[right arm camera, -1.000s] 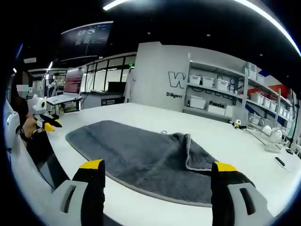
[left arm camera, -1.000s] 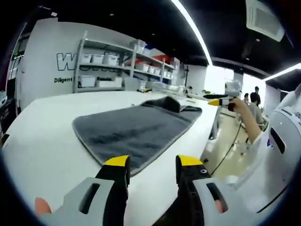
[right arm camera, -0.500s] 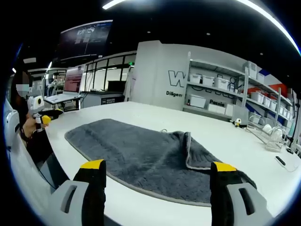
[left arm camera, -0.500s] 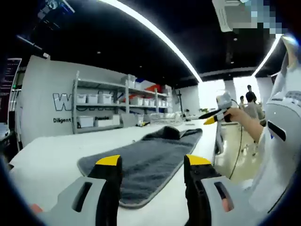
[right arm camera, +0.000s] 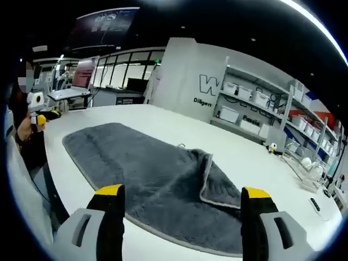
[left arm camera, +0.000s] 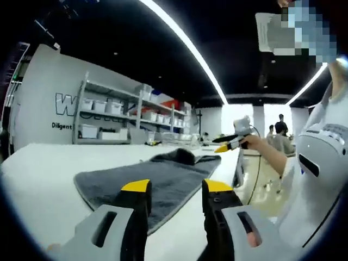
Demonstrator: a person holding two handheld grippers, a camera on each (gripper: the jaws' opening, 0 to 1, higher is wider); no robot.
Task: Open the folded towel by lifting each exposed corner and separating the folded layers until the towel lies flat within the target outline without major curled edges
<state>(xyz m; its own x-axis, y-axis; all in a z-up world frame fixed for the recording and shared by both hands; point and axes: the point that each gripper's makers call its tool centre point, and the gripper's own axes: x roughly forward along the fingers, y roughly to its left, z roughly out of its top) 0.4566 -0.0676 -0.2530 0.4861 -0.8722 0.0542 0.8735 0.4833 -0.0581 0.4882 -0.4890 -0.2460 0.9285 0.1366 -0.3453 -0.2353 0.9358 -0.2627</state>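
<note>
Mostly unfolded, the grey towel (right arm camera: 147,185) lay along the white table (right arm camera: 250,157), one end still doubled over.

In the right gripper view the right gripper (right arm camera: 182,198) hovered above the towel's near edge with its yellow-tipped jaws spread wide and holding nothing; a flap with pale edging (folded back onto the cloth) sat between them, further off. In the left gripper view the left gripper (left arm camera: 169,191) stood over the towel's near end (left arm camera: 136,182), jaws parted moderately and empty, the bunched fold (left arm camera: 182,156) at the far end. Shelving (left arm camera: 103,117) with white bins lined the wall behind. The other gripper (left arm camera: 232,140) showed at the right, in a hand, off the table's edge.
</note>
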